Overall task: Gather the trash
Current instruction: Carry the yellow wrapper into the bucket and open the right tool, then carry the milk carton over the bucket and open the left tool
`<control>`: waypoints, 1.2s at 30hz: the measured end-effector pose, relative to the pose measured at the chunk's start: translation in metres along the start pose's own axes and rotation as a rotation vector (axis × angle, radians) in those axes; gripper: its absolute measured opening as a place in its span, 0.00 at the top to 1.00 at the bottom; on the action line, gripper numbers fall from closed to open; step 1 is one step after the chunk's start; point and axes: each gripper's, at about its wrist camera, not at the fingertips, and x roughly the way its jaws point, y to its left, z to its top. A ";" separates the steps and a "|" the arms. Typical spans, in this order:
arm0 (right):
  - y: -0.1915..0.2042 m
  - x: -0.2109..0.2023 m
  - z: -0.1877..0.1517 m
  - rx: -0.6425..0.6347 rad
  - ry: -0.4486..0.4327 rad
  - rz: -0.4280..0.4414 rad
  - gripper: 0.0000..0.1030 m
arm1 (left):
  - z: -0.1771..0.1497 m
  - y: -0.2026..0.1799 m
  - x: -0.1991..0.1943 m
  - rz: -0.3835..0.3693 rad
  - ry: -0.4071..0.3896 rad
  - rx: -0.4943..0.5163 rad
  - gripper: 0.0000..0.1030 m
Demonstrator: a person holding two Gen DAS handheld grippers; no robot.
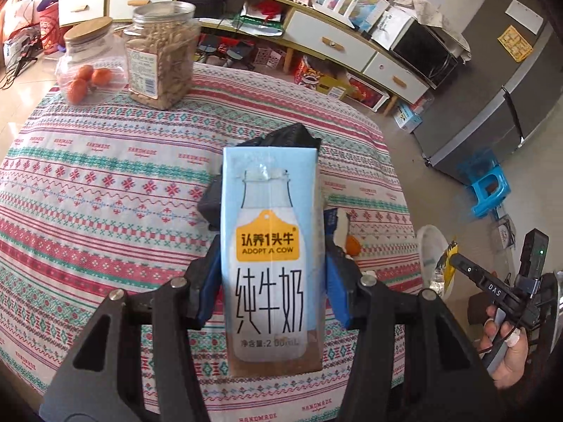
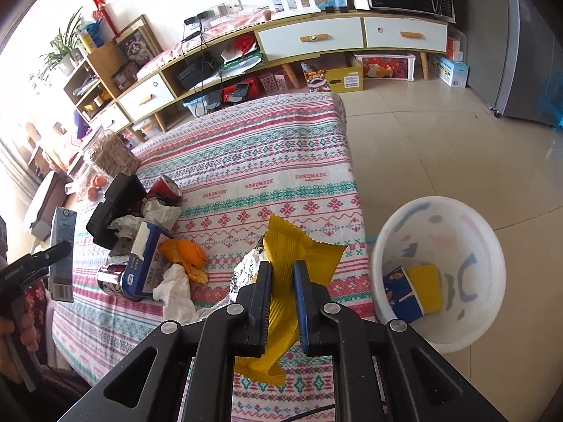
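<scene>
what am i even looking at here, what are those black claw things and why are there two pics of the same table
The black claws are hand-held grippers: a person squeezes one in each hand, and each carries a wide-angle camera looking along its two fingers. So you get one picture per hand.

In the left camera's picture, the left gripper is clamped on a pale blue milk carton. In the right camera's picture, the right gripper pinches a yellow wrapper.

Both look down on a table with a patterned cloth. On it lie orange peel, crumpled tissues, a crushed can and a blue box. A white bin stands on the floor beside the table, with some rubbish already inside.
</scene>
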 end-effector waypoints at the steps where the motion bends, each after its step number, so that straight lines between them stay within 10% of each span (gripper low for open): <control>1: -0.007 -0.002 -0.001 0.009 -0.004 -0.010 0.87 | -0.001 -0.008 0.003 -0.006 0.005 0.014 0.48; 17: -0.162 -0.027 -0.009 0.259 -0.013 -0.186 0.87 | -0.022 -0.107 0.053 -0.039 0.058 0.176 0.48; 29: -0.182 -0.020 0.000 0.326 -0.034 -0.170 0.81 | -0.029 -0.158 0.085 -0.051 0.094 0.262 0.48; 33: -0.185 -0.021 0.000 0.334 -0.039 -0.150 0.39 | -0.032 -0.174 0.091 -0.064 0.103 0.312 0.48; 36: -0.185 -0.029 -0.003 0.337 -0.048 -0.141 0.37 | -0.033 -0.190 0.096 -0.084 0.112 0.352 0.47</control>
